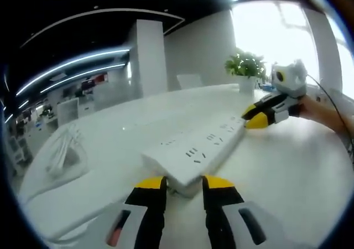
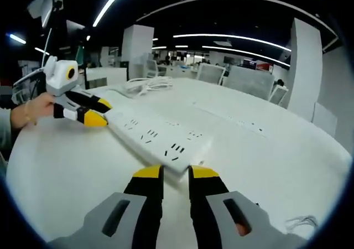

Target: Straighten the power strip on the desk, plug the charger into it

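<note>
A long white power strip (image 1: 196, 146) lies slantwise on the white desk (image 1: 287, 171). My left gripper (image 1: 185, 181) is shut on its near end, yellow tips on either side of the corner. My right gripper (image 1: 251, 116), held by a hand, is shut on the far end. In the right gripper view the same strip (image 2: 157, 135) runs away from my right gripper (image 2: 175, 172) to my left gripper (image 2: 98, 113), which grips the other end. The strip's white cable (image 1: 63, 149) lies bundled at the desk's left.
The cable bundle (image 2: 146, 86) sits at the desk's far side in the right gripper view, with office chairs (image 2: 249, 80) behind. A potted plant (image 1: 246, 66) stands on the desk beyond the strip. Thin white wires (image 2: 301, 222) lie near the desk's edge at lower right.
</note>
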The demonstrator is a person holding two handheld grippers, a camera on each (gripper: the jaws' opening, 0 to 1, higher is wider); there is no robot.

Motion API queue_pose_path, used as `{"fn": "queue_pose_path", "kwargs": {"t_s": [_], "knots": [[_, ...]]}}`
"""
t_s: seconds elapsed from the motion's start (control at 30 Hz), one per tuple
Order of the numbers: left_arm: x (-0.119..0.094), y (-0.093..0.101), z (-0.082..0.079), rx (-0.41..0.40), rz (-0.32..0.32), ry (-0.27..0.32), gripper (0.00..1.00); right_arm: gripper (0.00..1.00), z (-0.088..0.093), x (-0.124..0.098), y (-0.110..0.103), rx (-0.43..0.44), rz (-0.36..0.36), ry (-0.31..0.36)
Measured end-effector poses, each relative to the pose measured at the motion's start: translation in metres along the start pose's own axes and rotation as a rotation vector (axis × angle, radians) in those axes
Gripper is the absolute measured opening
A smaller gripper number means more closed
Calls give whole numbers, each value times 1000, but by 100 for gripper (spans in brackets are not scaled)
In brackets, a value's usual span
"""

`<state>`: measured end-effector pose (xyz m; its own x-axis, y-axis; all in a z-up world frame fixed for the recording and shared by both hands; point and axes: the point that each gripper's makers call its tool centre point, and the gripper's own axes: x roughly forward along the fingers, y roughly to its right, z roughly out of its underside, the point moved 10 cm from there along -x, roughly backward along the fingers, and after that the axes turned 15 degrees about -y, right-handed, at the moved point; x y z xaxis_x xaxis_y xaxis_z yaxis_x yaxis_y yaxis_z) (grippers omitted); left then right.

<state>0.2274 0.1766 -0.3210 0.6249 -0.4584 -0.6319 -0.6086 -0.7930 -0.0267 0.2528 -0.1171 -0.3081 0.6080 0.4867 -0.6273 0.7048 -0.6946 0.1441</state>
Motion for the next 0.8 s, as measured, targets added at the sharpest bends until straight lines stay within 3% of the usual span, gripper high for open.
{"fn": "queue_pose_path", "kwargs": {"t_s": [0.8], "knots": [[-10, 2, 7, 19, 15, -1, 23, 14, 12, -20, -23, -25, 13, -3]]}}
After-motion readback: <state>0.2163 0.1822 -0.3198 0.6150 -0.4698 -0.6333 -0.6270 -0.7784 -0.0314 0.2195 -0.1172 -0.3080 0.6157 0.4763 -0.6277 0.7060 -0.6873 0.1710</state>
